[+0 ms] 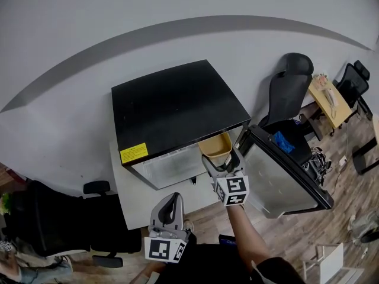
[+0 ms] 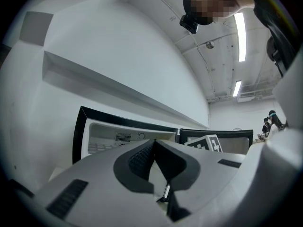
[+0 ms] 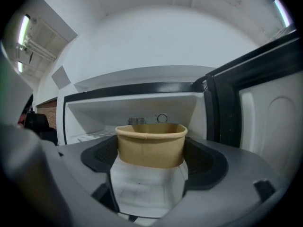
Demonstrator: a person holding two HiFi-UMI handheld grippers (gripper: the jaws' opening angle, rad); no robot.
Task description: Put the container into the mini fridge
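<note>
Right gripper view: the right gripper (image 3: 150, 151) has its jaws clamped on the brown container (image 3: 150, 138), with the open mini fridge (image 3: 94, 119) just beyond them. The left gripper (image 2: 154, 148) has its jaws together, holding nothing.

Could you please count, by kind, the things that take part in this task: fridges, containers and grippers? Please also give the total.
Black box-shaped mini fridge, door open: 1
Round tan paper container: 1
Grey two-jaw grippers: 2 (left gripper shut and empty; right gripper shut on the container)
Total: 4
</note>
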